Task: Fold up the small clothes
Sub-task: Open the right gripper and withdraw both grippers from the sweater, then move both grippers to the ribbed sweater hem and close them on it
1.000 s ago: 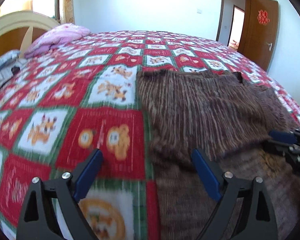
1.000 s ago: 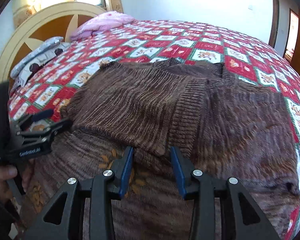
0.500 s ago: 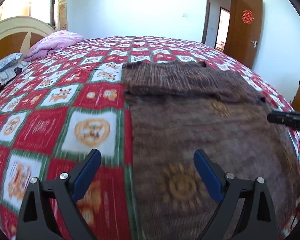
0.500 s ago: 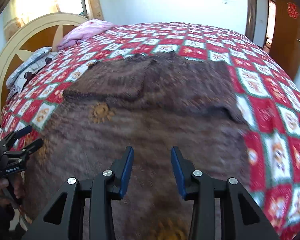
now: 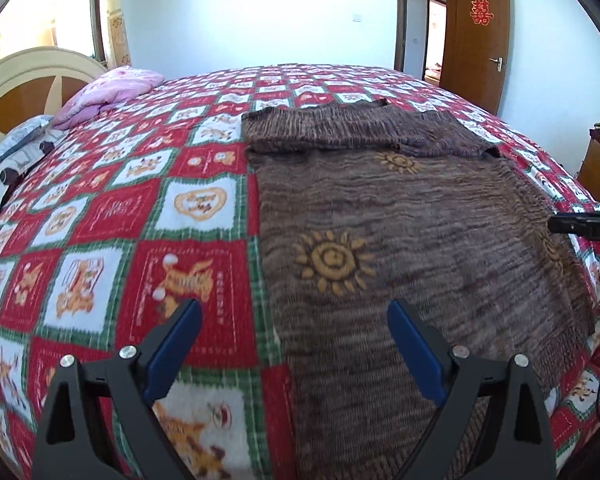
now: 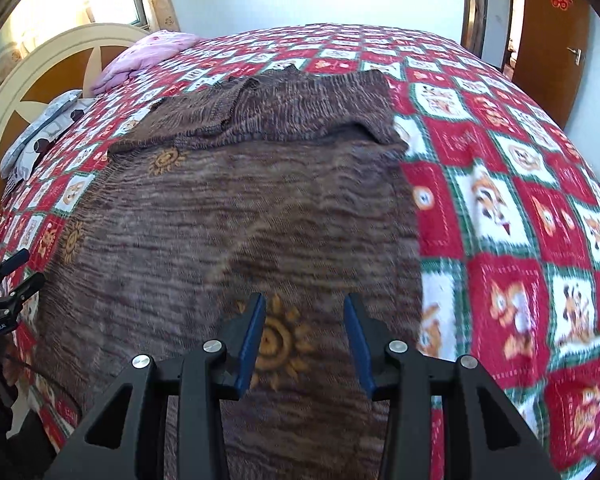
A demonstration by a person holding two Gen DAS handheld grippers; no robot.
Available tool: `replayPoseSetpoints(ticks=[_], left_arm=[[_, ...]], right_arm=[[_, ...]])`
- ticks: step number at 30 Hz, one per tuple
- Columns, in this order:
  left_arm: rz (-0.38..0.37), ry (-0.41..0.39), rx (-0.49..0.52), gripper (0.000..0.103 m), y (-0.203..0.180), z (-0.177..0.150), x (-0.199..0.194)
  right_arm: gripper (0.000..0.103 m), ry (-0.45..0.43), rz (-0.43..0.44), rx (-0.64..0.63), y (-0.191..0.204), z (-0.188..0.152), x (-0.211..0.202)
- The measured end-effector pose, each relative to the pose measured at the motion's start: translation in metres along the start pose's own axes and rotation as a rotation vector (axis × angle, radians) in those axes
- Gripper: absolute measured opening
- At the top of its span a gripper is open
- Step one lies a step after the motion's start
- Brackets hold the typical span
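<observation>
A brown knitted sweater (image 5: 412,216) with yellow sun motifs lies flat on the bed, its far part folded over toward me. It also shows in the right wrist view (image 6: 228,216). My left gripper (image 5: 294,320) is open and empty, held above the sweater's near left edge. My right gripper (image 6: 304,312) is open and empty above the sweater's near right part, over a sun motif. The left gripper shows at the left edge of the right wrist view (image 6: 12,276). The right gripper's tip shows at the right edge of the left wrist view (image 5: 580,224).
The bed has a red, white and green checked cartoon blanket (image 5: 112,216). A pink pillow (image 5: 108,92) and a grey patterned bundle (image 5: 8,160) lie by the cream headboard (image 6: 40,76). A brown door (image 5: 476,36) stands open at the far right.
Both grippers have pulled back toward the near edge of the bed, away from the fold line. The folded-over far part stays in place. Both grippers stay open.
</observation>
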State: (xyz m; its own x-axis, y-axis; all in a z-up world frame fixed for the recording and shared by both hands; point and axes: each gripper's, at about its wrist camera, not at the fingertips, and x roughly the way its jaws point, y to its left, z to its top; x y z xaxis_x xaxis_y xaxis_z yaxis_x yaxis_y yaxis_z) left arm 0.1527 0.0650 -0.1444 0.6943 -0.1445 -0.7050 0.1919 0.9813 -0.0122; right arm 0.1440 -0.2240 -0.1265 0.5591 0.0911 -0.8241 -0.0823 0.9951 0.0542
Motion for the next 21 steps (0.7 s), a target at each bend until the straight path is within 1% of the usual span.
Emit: replayPoseSetpoints(ticks=[3, 8, 14, 17, 21], left_arm=[[0.001, 0.009, 0.005, 0.096, -0.003, -0.006, -0.005], [0.0, 0.041, 0.031, 0.096, -0.012, -0.015, -0.008], [-0.04, 0.092, 0.008, 0.096, -0.014, -0.027, -0.008], [-0.048, 0.111, 0.021, 0.093, -0.018, -0.033, -0.009], [-0.075, 0.145, 0.009, 0.089, -0.019, -0.041, -0.011]], right_arm=[[0.048, 0.006, 0.006, 0.01, -0.002, -0.008, -0.004], [0.048, 0.017, 0.003, 0.004, -0.001, -0.019, -0.009], [0.048, 0.041, -0.003, -0.013, 0.002, -0.033, -0.014], [0.048, 0.054, -0.017, -0.021, 0.0, -0.04, -0.015], [0.048, 0.065, -0.029, -0.013, -0.003, -0.048, -0.018]])
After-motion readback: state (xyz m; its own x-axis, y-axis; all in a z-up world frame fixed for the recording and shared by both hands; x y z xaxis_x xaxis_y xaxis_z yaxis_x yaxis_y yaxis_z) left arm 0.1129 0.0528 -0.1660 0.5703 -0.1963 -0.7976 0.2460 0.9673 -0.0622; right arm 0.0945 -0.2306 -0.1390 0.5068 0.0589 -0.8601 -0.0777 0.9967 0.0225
